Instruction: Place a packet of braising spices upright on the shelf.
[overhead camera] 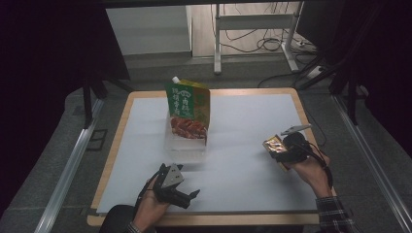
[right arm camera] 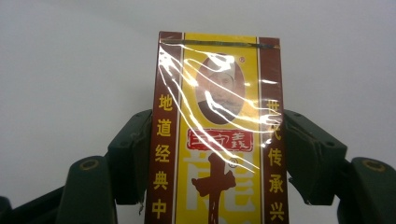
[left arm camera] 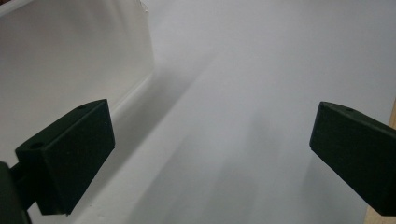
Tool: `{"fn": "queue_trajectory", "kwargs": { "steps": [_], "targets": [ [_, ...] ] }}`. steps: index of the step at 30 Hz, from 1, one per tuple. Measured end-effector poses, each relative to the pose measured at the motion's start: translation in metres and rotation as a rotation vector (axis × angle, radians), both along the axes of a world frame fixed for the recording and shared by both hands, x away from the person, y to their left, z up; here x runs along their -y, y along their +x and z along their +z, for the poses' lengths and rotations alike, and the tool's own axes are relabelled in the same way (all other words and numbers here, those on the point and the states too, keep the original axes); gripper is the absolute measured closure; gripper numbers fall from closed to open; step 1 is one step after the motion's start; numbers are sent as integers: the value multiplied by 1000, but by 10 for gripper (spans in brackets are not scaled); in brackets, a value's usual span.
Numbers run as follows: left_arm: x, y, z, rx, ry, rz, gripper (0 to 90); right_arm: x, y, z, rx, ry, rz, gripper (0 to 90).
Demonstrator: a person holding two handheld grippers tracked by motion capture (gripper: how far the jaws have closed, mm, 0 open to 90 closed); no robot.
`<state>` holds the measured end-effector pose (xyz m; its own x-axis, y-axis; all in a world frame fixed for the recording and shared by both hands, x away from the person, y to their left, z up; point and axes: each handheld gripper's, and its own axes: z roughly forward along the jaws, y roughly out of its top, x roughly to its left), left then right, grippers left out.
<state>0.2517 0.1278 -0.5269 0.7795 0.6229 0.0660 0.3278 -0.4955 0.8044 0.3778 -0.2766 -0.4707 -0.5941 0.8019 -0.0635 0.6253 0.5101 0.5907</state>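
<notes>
A small yellow and brown box (right arm camera: 217, 130) wrapped in shiny film sits between the two jaws of my right gripper (overhead camera: 278, 151), which is shut on its long sides; it shows as a gold-brown box (overhead camera: 273, 145) at the table's right. My left gripper (overhead camera: 192, 196) hangs near the table's front edge with its jaws wide apart and nothing between them (left arm camera: 212, 149). A green and red food pouch (overhead camera: 189, 109) stands upright in a clear plastic bin (overhead camera: 184, 145) at the table's middle back, well away from both grippers.
The table wears a white sheet (overhead camera: 243, 121) with a wooden rim (overhead camera: 116, 141). The clear bin's wall (left arm camera: 70, 56) rises close on the left in the left gripper view. Behind the table are a metal frame leg (overhead camera: 217, 43) and cables (overhead camera: 272, 43) on the floor.
</notes>
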Motion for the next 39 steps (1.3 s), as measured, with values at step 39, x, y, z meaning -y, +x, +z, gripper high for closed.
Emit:
{"fn": "queue_trajectory", "kwargs": {
  "steps": [39],
  "targets": [
    [3,1,-2,-8,-3,-6,0,-67,-15,-21,-169,-78,239,275]
  ]
}}
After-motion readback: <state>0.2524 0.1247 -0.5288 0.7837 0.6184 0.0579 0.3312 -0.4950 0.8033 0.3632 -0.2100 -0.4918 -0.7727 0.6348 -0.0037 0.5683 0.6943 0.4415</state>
